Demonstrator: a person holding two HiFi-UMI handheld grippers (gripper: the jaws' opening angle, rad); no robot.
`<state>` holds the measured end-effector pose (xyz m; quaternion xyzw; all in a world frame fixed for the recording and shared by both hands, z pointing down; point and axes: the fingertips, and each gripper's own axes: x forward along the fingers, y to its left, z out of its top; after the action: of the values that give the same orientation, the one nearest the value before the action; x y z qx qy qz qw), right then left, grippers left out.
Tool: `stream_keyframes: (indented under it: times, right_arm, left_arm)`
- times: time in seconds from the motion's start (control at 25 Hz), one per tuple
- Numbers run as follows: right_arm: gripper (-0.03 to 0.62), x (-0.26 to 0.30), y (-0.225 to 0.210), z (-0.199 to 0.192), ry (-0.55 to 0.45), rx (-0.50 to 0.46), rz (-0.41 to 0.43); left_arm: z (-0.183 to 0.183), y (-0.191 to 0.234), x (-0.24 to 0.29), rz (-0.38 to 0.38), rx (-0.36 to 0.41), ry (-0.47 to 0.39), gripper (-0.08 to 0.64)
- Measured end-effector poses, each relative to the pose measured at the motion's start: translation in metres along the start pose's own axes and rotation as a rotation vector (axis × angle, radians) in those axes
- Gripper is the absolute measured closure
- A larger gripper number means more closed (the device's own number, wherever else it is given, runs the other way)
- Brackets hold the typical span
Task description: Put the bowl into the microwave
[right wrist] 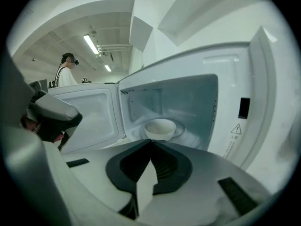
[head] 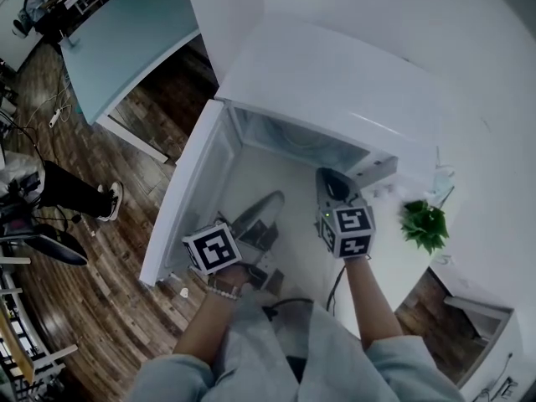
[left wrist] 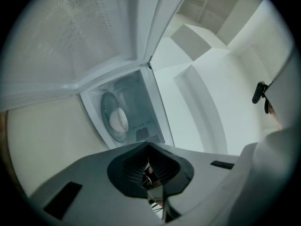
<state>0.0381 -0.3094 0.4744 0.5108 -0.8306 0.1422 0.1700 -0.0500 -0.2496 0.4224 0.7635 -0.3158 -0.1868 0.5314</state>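
bowl (right wrist: 160,128) upright, mouth up, inside open microwave (right wrist: 193,95)

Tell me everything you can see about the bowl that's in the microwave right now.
The bowl is small, round and plain white, with a smooth, slightly glossy surface that looks like ceramic, though plastic cannot be ruled out. It stands upright, mouth up, and what shows of its inside looks empty. It sits near the middle of the clear glass turntable inside the white microwave, whose door is swung open. Only the turntable touches it.
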Motion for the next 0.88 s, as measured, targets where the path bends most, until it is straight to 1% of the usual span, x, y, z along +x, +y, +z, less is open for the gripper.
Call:
stream_keyframes:
  times: [0.16, 0.32, 0.52, 0.68, 0.8, 0.88]
  right_arm:
    - [0.589, -0.019, 0.013, 0.015, -0.054, 0.009, 0.018]
    - [0.591, -0.039, 0.026, 0.033, -0.108, 0.028, 0.040]
    - [0.591, -0.060, 0.033, 0.047, -0.154, 0.047, 0.058]
    - [0.591, -0.076, 0.037, 0.055, -0.177, 0.050, 0.067]
    - [0.591, -0.088, 0.041, 0.062, -0.205, 0.052, 0.089]
    - [0.591, -0.099, 0.045, 0.068, -0.218, 0.071, 0.101]
  left_arm:
    - [0.000, -0.012, -0.007, -0.013, 0.066, 0.018, 0.568]
    - [0.003, -0.025, -0.015, -0.013, 0.091, 0.010, 0.568]
    - [0.005, -0.048, -0.020, -0.022, 0.206, 0.019, 0.568]
    - [0.005, -0.059, -0.023, -0.047, 0.289, 0.024, 0.561]
    - [0.005, -0.069, -0.026, -0.047, 0.315, 0.026, 0.561]
    - [0.004, -0.078, -0.030, -0.057, 0.332, 0.032, 0.561]
